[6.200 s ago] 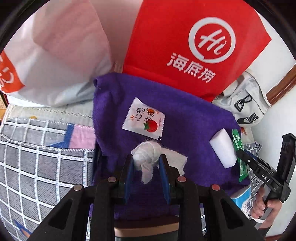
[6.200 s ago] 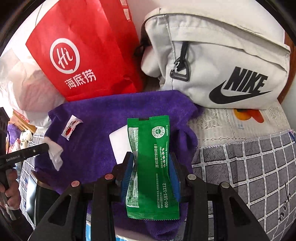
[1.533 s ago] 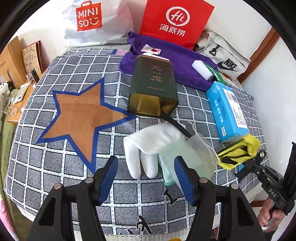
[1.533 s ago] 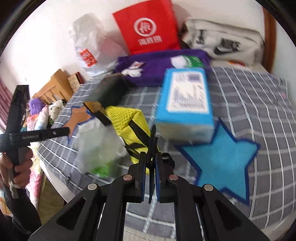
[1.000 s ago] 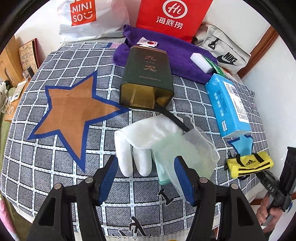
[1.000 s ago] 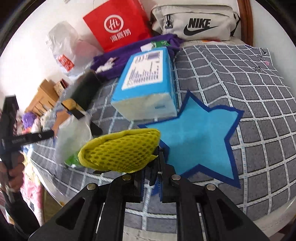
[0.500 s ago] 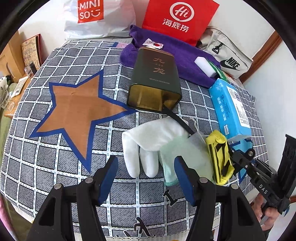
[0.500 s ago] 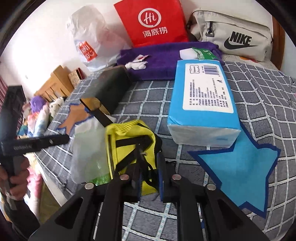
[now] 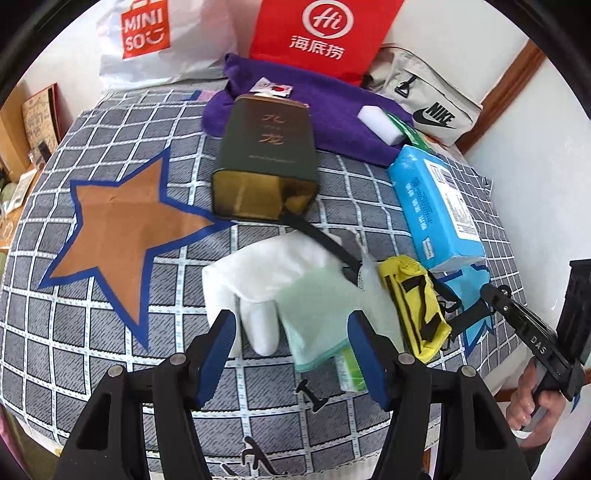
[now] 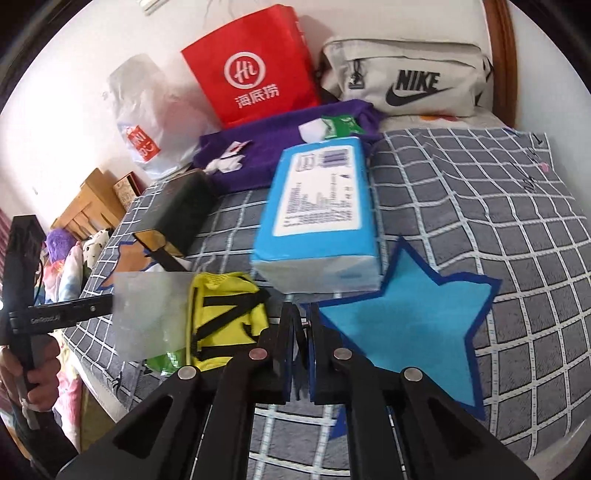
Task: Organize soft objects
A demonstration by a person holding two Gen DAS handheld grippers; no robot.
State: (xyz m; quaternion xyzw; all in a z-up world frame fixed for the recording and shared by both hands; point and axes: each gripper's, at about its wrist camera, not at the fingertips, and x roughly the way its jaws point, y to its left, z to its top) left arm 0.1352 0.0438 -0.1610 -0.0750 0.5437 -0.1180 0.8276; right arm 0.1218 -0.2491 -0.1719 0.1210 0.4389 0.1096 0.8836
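My left gripper (image 9: 291,343) is open and empty, just above a white glove (image 9: 266,273) and a pale green cloth (image 9: 317,317) in a clear bag on the checked bedspread. A yellow mesh pouch (image 9: 417,302) with black straps lies right of them; it also shows in the right wrist view (image 10: 225,317). My right gripper (image 10: 297,328) has its jaws nearly closed on a thin black strap of the pouch (image 10: 295,354), beside the pouch. A blue tissue pack (image 10: 321,218) lies behind.
A dark green tin (image 9: 266,155) lies on its side. A purple towel (image 9: 332,107) at the back holds a white sponge (image 9: 380,122), a green sachet and a small packet. A red bag (image 9: 317,33), a Miniso bag (image 9: 155,40) and a Nike bag (image 10: 406,81) line the wall.
The right gripper has carried the yellow pouch leftwards and lowered it onto the bedspread beside the bagged cloth. The left gripper has stayed open over the glove.
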